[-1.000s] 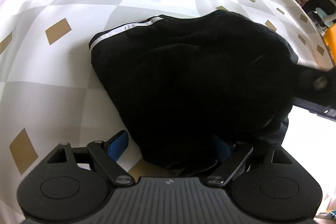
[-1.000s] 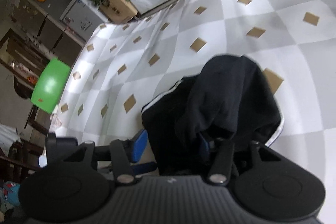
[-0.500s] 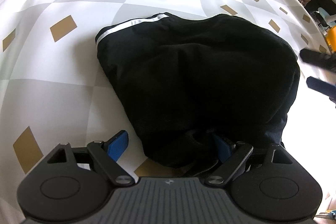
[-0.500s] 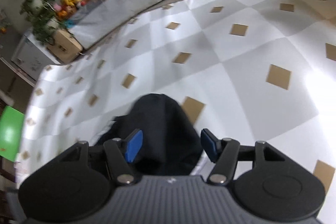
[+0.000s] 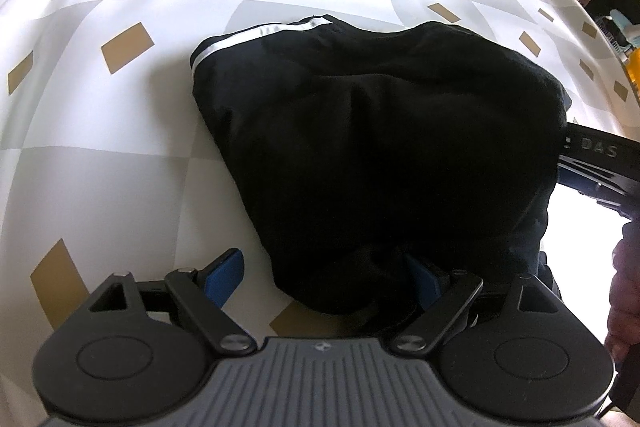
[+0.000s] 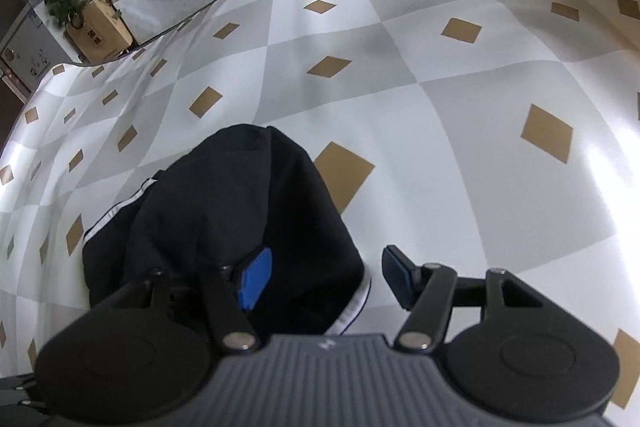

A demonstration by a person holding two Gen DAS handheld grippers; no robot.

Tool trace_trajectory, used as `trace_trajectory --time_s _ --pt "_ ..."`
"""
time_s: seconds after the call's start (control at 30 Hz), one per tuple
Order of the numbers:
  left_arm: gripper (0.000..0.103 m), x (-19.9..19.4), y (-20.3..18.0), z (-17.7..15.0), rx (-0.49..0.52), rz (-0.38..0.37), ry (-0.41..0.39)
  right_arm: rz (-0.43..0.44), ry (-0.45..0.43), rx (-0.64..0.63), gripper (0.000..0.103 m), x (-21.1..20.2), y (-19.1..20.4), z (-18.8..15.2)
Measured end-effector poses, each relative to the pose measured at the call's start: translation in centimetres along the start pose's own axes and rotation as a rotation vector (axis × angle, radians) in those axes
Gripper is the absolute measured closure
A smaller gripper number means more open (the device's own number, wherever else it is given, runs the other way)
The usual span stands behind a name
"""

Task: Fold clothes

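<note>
Left wrist view: the left hand-held gripper (image 5: 320,275) stands spread, the near edge of the black garment (image 5: 380,147) lying loose between its pads on the checked counter (image 5: 100,167). Right wrist view: the right hand-held gripper (image 6: 324,277) is also spread, its left pad over the cloth, its right pad over bare counter. The rounded bundle could slump open if a pad drags a single layer.

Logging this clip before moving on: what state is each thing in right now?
black garment: folded into a bundle, lying on the cloth, white stripe showing.
left gripper: open, garment's near edge between its pads.
right gripper: open, over the garment's edge.
checked tablecloth: spread flat.
</note>
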State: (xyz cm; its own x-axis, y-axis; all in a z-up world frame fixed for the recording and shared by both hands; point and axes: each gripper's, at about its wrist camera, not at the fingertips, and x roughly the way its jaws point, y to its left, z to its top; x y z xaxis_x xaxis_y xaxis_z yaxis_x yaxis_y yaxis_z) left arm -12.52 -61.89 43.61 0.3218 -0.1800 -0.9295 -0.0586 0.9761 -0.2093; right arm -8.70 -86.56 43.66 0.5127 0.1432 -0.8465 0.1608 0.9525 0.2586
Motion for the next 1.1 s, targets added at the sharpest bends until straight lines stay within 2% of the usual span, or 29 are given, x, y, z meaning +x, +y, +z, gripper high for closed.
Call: trace_trajectory --time_s 0.17,0.23,0.3,0.4,0.47,0.77,1.1 --pt "0.015 0.1 -0.1 -0.1 0.008 0.002 0.001 -0.019 -0.023 -0.039 0.044 0.4 0.7 -0.5" --pt "0.014 0.2 -0.2 -0.2 0.018 0.009 0.002 -0.012 -0.027 -0.055 0.058 0.4 0.9 -0.7" --pt "0.014 0.2 -0.3 -0.3 0.024 0.013 0.002 -0.005 -0.022 -0.080 0.078 0.5 1.4 -0.9" --pt "0.014 0.2 -0.4 -0.4 0.025 0.013 0.002 0.017 -0.013 -0.069 0.091 0.5 1.5 -1.0" --pt "0.014 0.2 -0.4 -0.3 0.023 0.011 0.002 0.028 -0.023 -0.059 0.095 0.2 1.5 -0.9" --pt "0.014 -2.2 -0.8 0.3 0.031 0.006 -0.075 0.198 -0.104 -0.025 0.096 -4.2 2.8 0.5" --pt "0.014 -7.5 1.3 0.2 0.003 -0.029 -0.147 0.405 -0.124 -0.037 0.096 -8.4 7.2 -0.4"
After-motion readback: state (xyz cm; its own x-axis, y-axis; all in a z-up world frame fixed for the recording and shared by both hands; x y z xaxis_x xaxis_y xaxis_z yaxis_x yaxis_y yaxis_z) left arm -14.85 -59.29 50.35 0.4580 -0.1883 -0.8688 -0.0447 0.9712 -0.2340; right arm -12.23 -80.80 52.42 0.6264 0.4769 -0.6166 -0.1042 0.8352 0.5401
